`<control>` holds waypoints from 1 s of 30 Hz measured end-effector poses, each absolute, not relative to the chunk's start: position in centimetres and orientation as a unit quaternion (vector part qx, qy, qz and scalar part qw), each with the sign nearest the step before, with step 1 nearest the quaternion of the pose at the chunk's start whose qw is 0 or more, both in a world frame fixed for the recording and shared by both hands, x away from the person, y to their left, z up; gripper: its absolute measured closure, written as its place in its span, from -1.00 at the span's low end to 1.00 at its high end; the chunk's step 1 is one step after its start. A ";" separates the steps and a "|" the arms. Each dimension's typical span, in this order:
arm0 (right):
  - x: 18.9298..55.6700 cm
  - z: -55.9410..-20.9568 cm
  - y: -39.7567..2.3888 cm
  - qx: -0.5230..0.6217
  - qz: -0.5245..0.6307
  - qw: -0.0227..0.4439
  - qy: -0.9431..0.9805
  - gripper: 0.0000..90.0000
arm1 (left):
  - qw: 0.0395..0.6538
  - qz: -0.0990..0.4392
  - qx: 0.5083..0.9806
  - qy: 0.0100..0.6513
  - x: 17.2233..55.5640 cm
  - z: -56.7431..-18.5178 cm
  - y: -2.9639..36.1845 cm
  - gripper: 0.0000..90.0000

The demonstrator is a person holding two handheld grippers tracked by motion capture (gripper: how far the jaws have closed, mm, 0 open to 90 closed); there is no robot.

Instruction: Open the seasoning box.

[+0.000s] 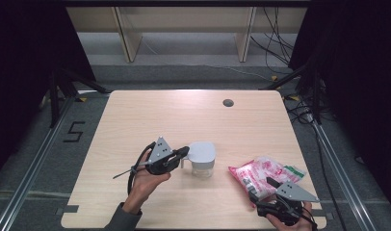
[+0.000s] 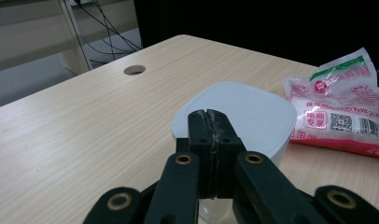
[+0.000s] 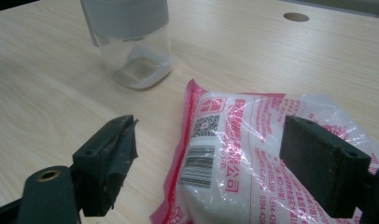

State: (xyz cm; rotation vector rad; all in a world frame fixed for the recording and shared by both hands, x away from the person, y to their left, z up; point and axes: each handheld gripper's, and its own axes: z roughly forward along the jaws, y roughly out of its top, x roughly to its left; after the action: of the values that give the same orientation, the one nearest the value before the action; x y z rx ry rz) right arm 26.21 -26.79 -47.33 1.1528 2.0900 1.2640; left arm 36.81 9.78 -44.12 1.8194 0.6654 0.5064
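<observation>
A clear jar (image 1: 202, 166) with a pale grey lid (image 2: 243, 112) stands near the middle of the wooden table (image 1: 184, 115). My left gripper (image 1: 185, 152) is at the lid's left edge, just above it. In the left gripper view its jaws (image 2: 209, 126) are pressed together, shut, with nothing visible between the pads. A red and white plastic bag (image 1: 263, 173) of white grains lies at the front right. My right gripper (image 3: 211, 135) is open, one jaw on each side of the bag's near end (image 3: 243, 154), pads apart from it. The jar (image 3: 131, 42) stands beyond the bag.
A round cable hole (image 1: 228, 102) is in the table's far side. The right gripper's hand is close to the table's front right corner. Cables and shelf legs lie on the floor behind the table.
</observation>
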 end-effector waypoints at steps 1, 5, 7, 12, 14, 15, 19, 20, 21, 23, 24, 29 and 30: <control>26.2 -47.3 -26.8 0.417 0.457 0.219 0.755 -0.57 | 0.539 0.213 0.765 0.280 36.8 -44.1 9.8 0.97; 26.5 -47.4 -26.8 0.406 0.456 0.222 0.761 -0.57 | 0.539 0.207 0.764 0.288 37.4 -44.5 9.8 0.96; 26.4 -47.4 -26.6 0.411 0.454 0.223 0.758 -0.57 | 0.537 0.211 0.765 0.287 37.4 -44.5 9.9 0.94; 26.7 -47.4 -26.2 0.401 0.456 0.223 0.763 -0.57 | 0.541 0.209 0.762 0.288 37.4 -44.6 9.8 0.93; 26.6 -47.4 -25.8 0.408 0.452 0.218 0.763 -0.57 | 0.543 0.207 0.761 0.289 37.4 -44.6 9.9 0.92; 26.6 -47.4 -25.6 0.408 0.450 0.214 0.765 -0.58 | 0.543 0.207 0.761 0.289 37.4 -44.6 9.9 0.92; 26.9 -47.3 -24.9 0.397 0.459 0.212 0.766 -0.62 | 0.548 0.205 0.757 0.292 37.4 -44.7 10.0 0.92; 27.0 -47.4 -24.7 0.391 0.461 0.214 0.768 -0.61 | 0.546 0.207 0.757 0.292 37.4 -44.7 9.9 0.92; 27.3 -47.4 -24.6 0.375 0.457 0.220 0.776 -0.59 | 0.547 0.205 0.757 0.292 37.4 -44.7 9.9 0.92; 27.8 -47.4 -24.3 0.362 0.459 0.223 0.780 -0.54 | 0.544 0.207 0.760 0.289 37.4 -44.7 10.0 0.92; 27.8 -47.4 -24.3 0.362 0.459 0.223 0.780 -0.54 | 0.544 0.207 0.760 0.289 37.4 -44.7 10.0 0.92; 29.2 -47.0 -23.4 0.355 0.475 0.222 0.774 -0.10 | 0.550 0.204 0.755 0.293 37.4 -44.8 10.1 0.92; 29.2 -46.9 -23.1 0.362 0.477 0.212 0.772 -0.02 | 0.550 0.204 0.755 0.293 37.4 -44.8 10.1 0.92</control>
State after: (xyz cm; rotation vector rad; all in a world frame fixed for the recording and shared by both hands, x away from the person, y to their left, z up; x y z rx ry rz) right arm 29.25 -23.13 -46.90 1.0064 2.1448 1.3241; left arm 37.44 10.08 -44.85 1.7871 0.6930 0.4828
